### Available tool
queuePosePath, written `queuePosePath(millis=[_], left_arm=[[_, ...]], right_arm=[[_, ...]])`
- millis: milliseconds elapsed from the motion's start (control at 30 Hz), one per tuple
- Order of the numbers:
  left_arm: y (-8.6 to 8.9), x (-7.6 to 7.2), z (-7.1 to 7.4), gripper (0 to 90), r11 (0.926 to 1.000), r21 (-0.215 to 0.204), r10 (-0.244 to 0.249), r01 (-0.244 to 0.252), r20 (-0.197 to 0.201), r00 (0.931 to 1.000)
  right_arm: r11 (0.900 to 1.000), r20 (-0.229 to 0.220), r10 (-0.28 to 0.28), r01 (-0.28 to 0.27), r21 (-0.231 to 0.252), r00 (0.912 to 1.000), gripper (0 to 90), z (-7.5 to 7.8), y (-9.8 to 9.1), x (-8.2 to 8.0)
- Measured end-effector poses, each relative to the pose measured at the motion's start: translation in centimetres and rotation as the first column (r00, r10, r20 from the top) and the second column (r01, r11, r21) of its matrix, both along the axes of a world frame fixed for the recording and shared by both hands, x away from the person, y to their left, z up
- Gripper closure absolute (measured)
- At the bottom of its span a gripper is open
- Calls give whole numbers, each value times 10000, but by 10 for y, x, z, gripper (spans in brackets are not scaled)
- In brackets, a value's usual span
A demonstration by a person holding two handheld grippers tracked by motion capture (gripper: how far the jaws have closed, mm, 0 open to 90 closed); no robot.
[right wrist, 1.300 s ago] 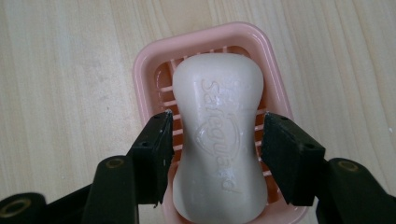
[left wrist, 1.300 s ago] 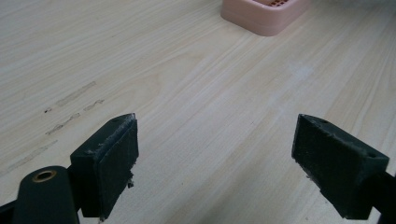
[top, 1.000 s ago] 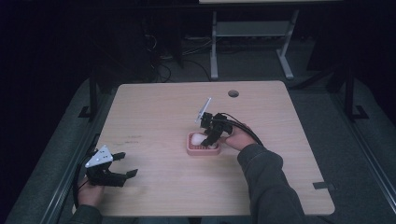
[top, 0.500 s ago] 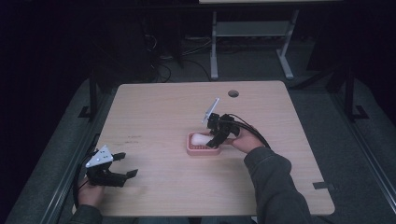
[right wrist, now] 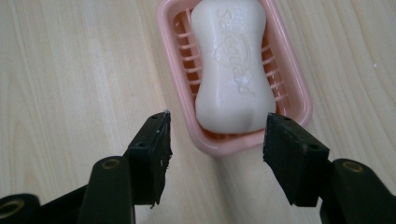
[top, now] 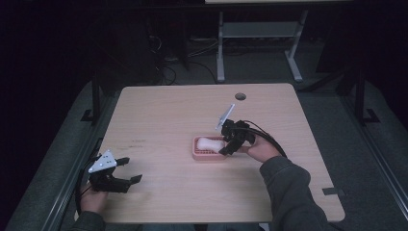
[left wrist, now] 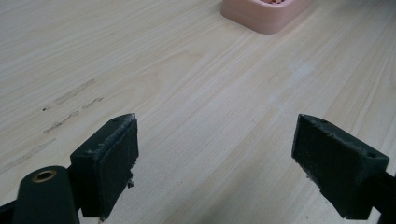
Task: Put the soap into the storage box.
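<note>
A white bar of soap [right wrist: 233, 70] lies in a pink soap dish [right wrist: 299, 88] on the wooden surface [top: 159, 115]. The soap is shaped a bit like a peanut, thin in the middle and fat at both ends. Raised letters are pressed into its top, with a curly picture beside them, but the word is too soft to read for sure. The dish has thin bars across its floor, and the soap rests on them and lies along the long way of the dish. The right tool [right wrist: 217, 140] sits just in front of the near end of the dish, held in the person's right hand [top: 262, 150]. Its two black jaws are spread apart and have just been opening a little more. Nothing is pinched between them; the end of the dish and the soap lie just past the tips, and the pads do not touch them. In the high view the right tool [top: 230, 144] is at the right end of the dish. The left tool [left wrist: 215, 154] is well apart from the dish, near the front left corner of the surface. Its jaws are spread wide with only bare wood between them. A corner of the pink dish [left wrist: 264, 14] shows far ahead of it.
</note>
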State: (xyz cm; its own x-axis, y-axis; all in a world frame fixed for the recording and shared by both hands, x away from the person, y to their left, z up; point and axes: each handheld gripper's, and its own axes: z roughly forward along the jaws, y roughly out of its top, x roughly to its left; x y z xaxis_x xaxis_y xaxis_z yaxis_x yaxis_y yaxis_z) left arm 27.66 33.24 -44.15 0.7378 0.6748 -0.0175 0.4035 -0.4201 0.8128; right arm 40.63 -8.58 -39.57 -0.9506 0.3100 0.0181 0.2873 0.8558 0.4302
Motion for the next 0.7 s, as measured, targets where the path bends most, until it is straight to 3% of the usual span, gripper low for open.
queuePosePath(millis=[167, 333, 700], left_arm=[[0, 0, 0, 139, 10000, 19, -17, 17, 11, 10000], [-1, 0, 0, 139, 10000, 30, -24, 24, -19, 10000], [-1, 0, -1, 139, 10000, 50, -16, 17, -55, 10000]], right_arm=[[9999, 110, -34, 33, 112, 9999, 408, 2, -8, -8], [9999, 26, -147, 147, 14, 9999, 405, -3, -18, -15], [9982, 34, -487, 486, 357, 9988, 402, -15, -46, -38]])
